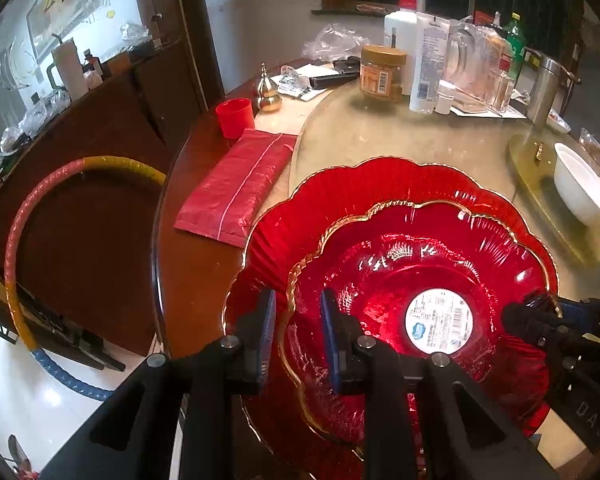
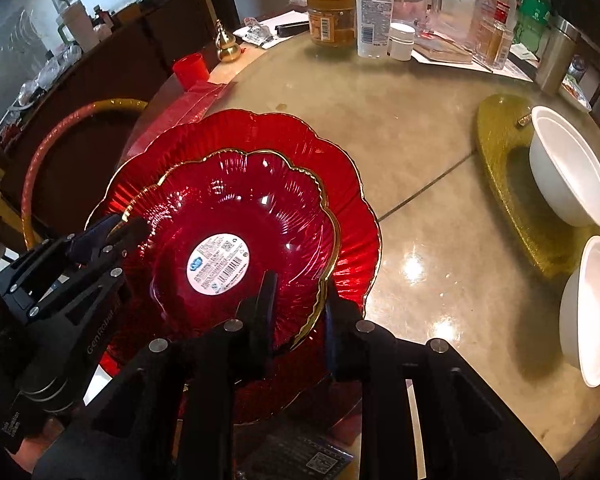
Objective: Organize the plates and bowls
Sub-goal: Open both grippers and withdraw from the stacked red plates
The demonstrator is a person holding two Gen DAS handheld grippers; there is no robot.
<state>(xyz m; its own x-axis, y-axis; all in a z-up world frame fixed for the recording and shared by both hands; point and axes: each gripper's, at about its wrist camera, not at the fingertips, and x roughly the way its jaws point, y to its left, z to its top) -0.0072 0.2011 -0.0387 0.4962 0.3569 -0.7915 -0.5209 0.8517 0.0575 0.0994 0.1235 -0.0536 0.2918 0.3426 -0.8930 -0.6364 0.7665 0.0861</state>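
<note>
Here, both tongs straddle the rim of the smaller red scalloped bowl (image 1: 412, 280), nested on the larger red plate (image 2: 352, 184) at the worktop (image 2: 420, 152) edge: left tongs (image 1: 298, 340) pinching it, right tongs (image 2: 300, 308) slightly parted. Release should be gentle and level, keeping it centred; white bowls (image 2: 572, 168) wait beyond.

- Round table (image 2: 420, 168): dark wood outer ring, glossy beige stone-look centre disc with a thin seam line.
- Large red scalloped plate (image 2: 352, 184) lies at the near edge of the disc, overhanging onto the wood.
- Red packet (image 1: 236, 184) flat on the wood ring; red cup (image 1: 234, 117) just beyond it; gold gourd ornament (image 1: 269, 90) near the cup.
- Far side: amber jar (image 2: 332, 20), white lotion bottle (image 2: 374, 8), small white pot (image 2: 401, 41), clear pitchers, papers, steel flask (image 2: 556, 56).
- Right: yellow-green glass dish (image 2: 500, 168); white bowl (image 2: 592, 308) beside it.
</note>
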